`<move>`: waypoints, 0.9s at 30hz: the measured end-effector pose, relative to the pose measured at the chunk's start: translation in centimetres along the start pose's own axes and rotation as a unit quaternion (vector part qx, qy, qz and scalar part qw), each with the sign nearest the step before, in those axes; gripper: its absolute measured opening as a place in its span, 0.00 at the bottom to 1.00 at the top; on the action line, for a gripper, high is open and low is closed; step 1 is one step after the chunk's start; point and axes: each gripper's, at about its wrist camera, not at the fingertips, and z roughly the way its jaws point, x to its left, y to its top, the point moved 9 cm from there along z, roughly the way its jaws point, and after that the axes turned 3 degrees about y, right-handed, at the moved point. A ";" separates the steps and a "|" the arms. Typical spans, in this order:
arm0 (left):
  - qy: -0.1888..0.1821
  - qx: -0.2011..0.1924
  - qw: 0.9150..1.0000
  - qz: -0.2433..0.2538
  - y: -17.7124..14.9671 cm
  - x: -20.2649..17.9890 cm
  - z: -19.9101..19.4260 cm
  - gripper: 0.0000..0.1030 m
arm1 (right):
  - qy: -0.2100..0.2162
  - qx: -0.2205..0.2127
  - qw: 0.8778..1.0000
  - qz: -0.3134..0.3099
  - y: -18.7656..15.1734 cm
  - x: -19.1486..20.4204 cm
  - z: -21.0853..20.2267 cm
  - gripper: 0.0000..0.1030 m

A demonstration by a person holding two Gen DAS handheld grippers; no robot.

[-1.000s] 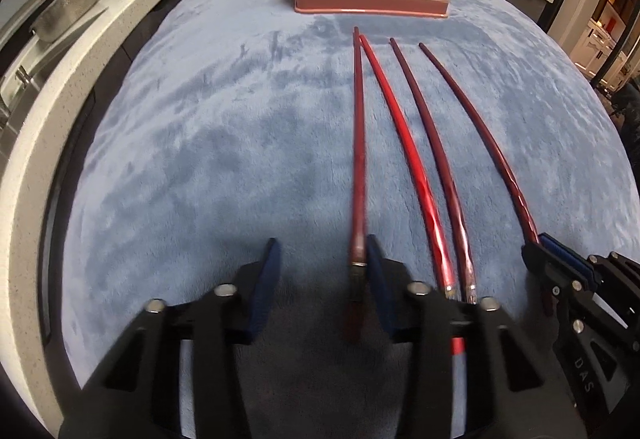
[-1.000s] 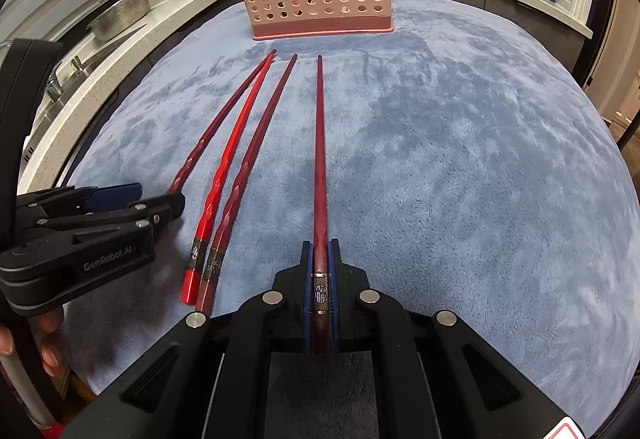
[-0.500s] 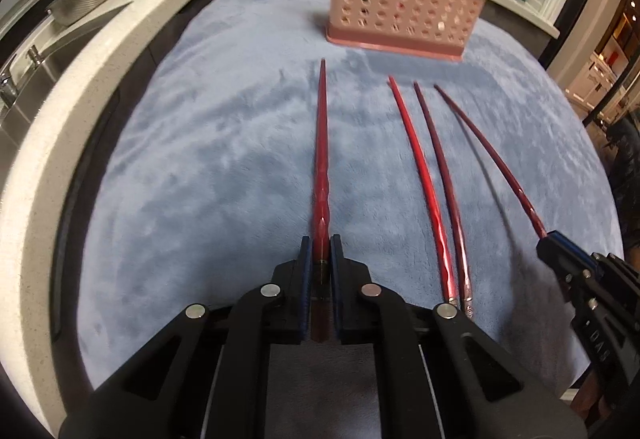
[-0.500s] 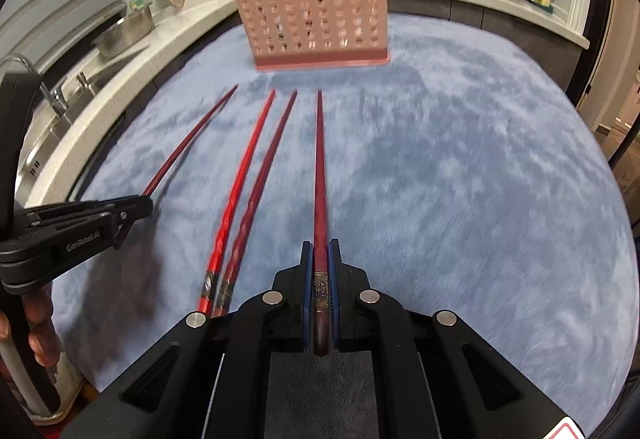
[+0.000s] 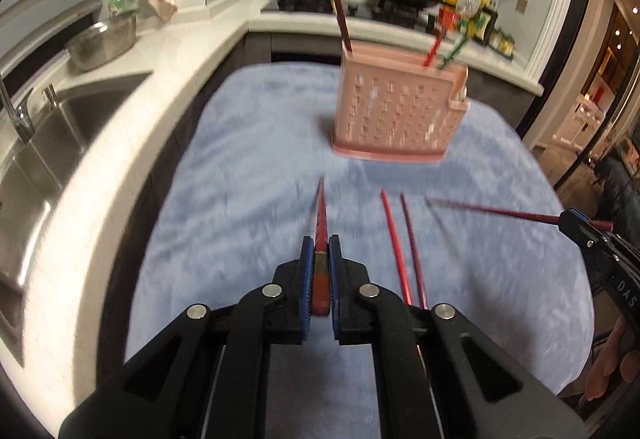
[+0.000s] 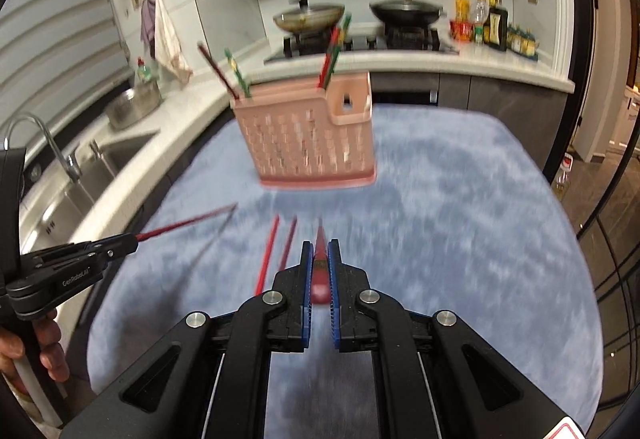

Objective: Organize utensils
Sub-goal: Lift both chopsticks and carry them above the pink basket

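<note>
My left gripper (image 5: 320,243) is shut on the thick end of a red chopstick (image 5: 321,215), which is lifted and points toward the pink perforated basket (image 5: 396,115). My right gripper (image 6: 320,245) is shut on a dark red chopstick (image 6: 320,289), also off the cloth. Each gripper shows in the other's view: the right gripper (image 5: 570,218) at the right edge with its chopstick (image 5: 492,213), the left gripper (image 6: 130,240) at the left edge with its chopstick (image 6: 184,225). Two more red chopsticks (image 5: 396,243) (image 6: 268,255) lie side by side on the blue cloth (image 5: 240,199). The basket (image 6: 308,143) holds several upright chopsticks.
A white counter with a sink (image 5: 60,135) and a steel bowl (image 5: 102,43) runs along the left. Behind the basket are a stove with two lidded pans (image 6: 308,17) and bottles (image 6: 496,25). The person's hand (image 6: 44,347) grips the left handle.
The left jaws, open a second ago, closed on the leftmost chopstick. Both grippers then rose and tilted up, lifting their chopsticks off the cloth. The middle two chopsticks stayed put.
</note>
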 end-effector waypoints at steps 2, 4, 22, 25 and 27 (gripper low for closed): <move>-0.001 -0.015 1.000 -0.004 1.6 0.3 -0.7 0.07 | 0.001 -0.016 1.000 -0.004 1.6 0.1 -0.5 0.06; -0.002 -0.027 1.000 -0.005 2.8 0.5 -1.2 0.07 | 0.002 -0.030 1.000 -0.008 3.1 0.3 -0.9 0.06; -0.045 -0.175 0.984 0.015 18.9 -2.3 -7.9 0.07 | 0.042 -0.146 0.988 0.009 17.5 0.5 -3.4 0.07; -0.051 -0.202 0.978 0.017 21.8 -3.2 -8.8 0.07 | 0.039 -0.170 0.985 0.007 20.1 0.5 -3.6 0.07; -0.051 -0.212 0.976 0.016 23.2 -3.7 -8.7 0.07 | 0.038 -0.182 0.983 0.008 22.0 0.5 -3.3 0.07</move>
